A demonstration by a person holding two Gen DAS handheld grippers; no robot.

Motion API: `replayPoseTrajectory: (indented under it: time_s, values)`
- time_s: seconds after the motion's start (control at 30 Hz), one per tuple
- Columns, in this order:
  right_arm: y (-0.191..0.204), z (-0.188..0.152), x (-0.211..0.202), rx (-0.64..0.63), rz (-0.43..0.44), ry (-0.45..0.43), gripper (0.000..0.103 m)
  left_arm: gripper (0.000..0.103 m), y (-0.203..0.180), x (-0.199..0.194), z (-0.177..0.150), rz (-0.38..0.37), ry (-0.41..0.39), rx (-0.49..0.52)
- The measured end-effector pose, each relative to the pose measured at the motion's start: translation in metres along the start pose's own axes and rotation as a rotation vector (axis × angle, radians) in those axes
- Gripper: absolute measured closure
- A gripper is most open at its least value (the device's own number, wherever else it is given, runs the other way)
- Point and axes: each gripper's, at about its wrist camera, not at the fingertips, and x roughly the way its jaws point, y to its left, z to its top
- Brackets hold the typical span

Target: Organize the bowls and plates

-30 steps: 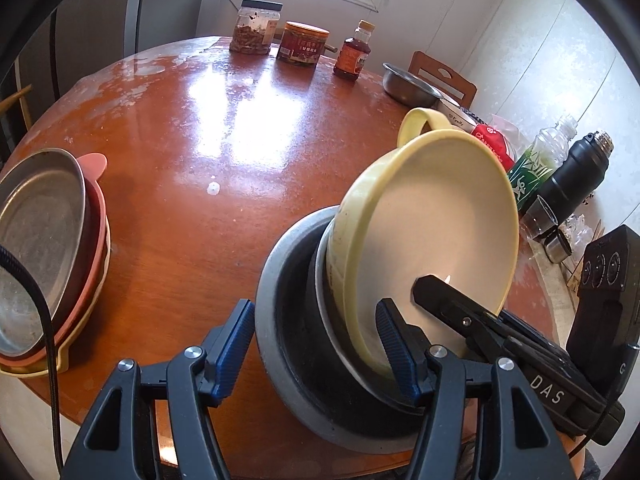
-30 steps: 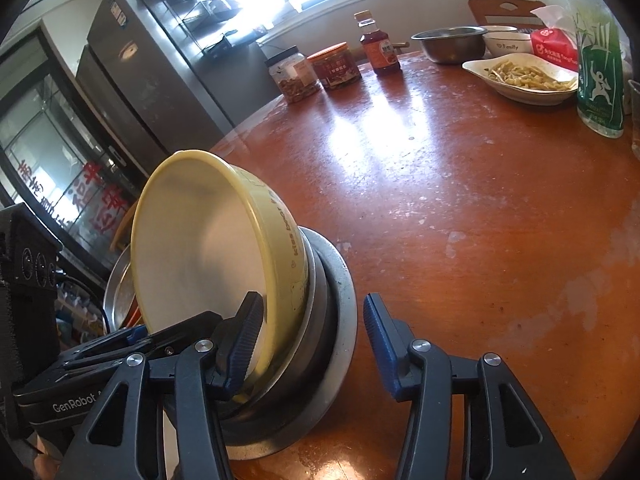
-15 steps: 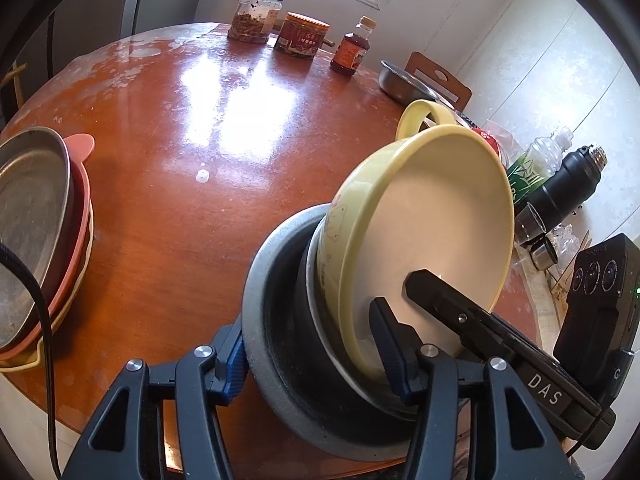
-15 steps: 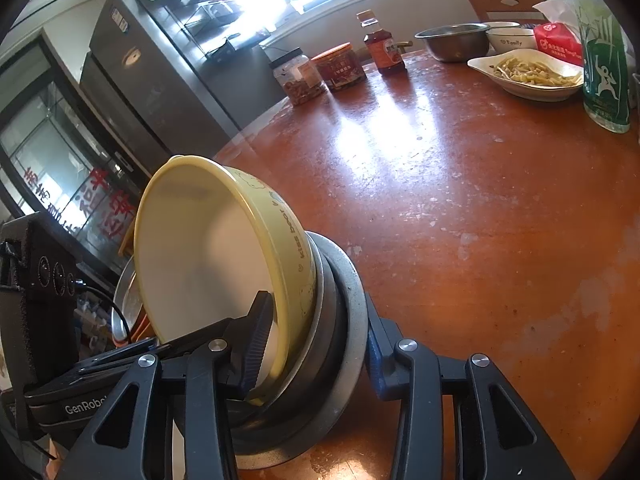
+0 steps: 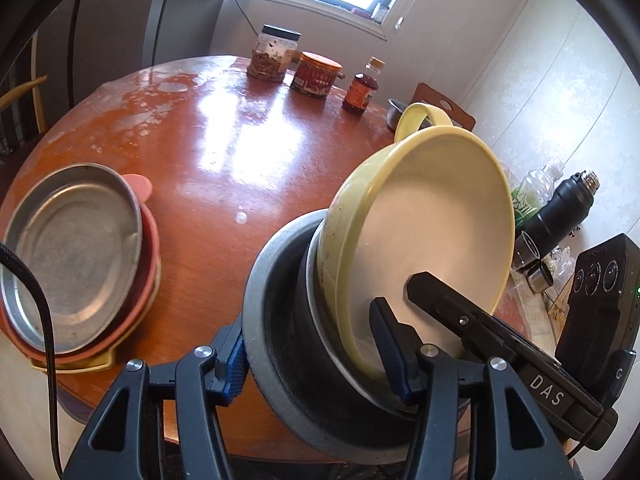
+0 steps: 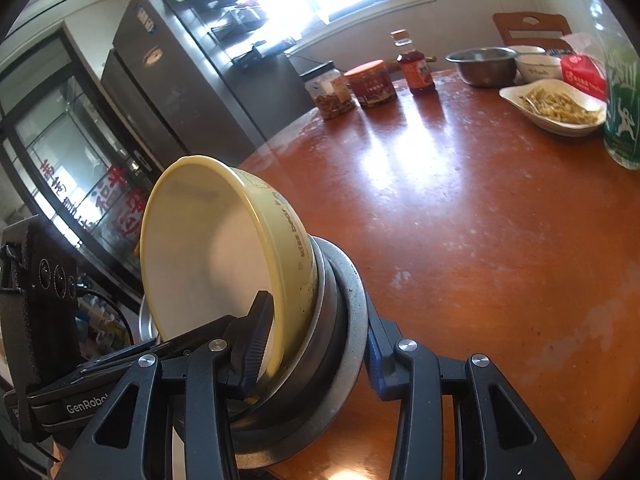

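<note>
Nested bowl stack (image 5: pixel 280 320) sits tipped on its side at the near edge of the counter (image 5: pixel 224 152): grey outer bowl (image 6: pixel 352 300), a dark one and a steel one inside it, yellow bowl (image 5: pixel 436 232) innermost with its opening facing the left camera and its loop handle (image 5: pixel 420 114) up. Both grippers are clamped on this stack from opposite sides. Left gripper (image 5: pixel 316 344): jaws pinching the stack, one blue pad outside the grey bowl's rim, the other inside the yellow bowl. Right gripper (image 6: pixel 316 344): same grip, one pad inside the yellow bowl, the other against the grey bowl's outer rim; "kiss bear" print visible on the yellow wall in the right view. Left of the stack, well apart: plate pile (image 5: pixel 72 248), steel plate on top, pink one under it, yellow at the bottom. Far side of the counter: glass jar (image 5: pixel 274 54), red tin (image 5: pixel 318 80), sauce bottle (image 5: pixel 362 88) in a row. Right view also shows a steel mixing bowl (image 6: pixel 482 66), a white dish of noodles (image 6: pixel 554 106) and a green bottle (image 6: pixel 624 116) at the right edge. Black flask (image 5: pixel 560 212) beside the counter in the left view.
</note>
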Motion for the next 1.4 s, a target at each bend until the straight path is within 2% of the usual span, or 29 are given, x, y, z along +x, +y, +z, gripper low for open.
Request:
replayPoseTrajectory:
  time_s: [0.6,1.2,1.4]
  values:
    - [0.073,0.019,0.041,-0.118,0.093,0.022,0.06,0.047,0.059,-0.051,0.011,0.079,-0.121,-0.087]
    - [0.151,0.028,0.121,-0.22,0.18,0.096,0.06,0.047,0.151,-0.073,0.025,0.165,-0.184,-0.182]
    - [0.171,0.023,0.144,-0.253,0.191,0.124,0.06,0.047,0.177,-0.072,0.026,0.178,-0.175,-0.219]
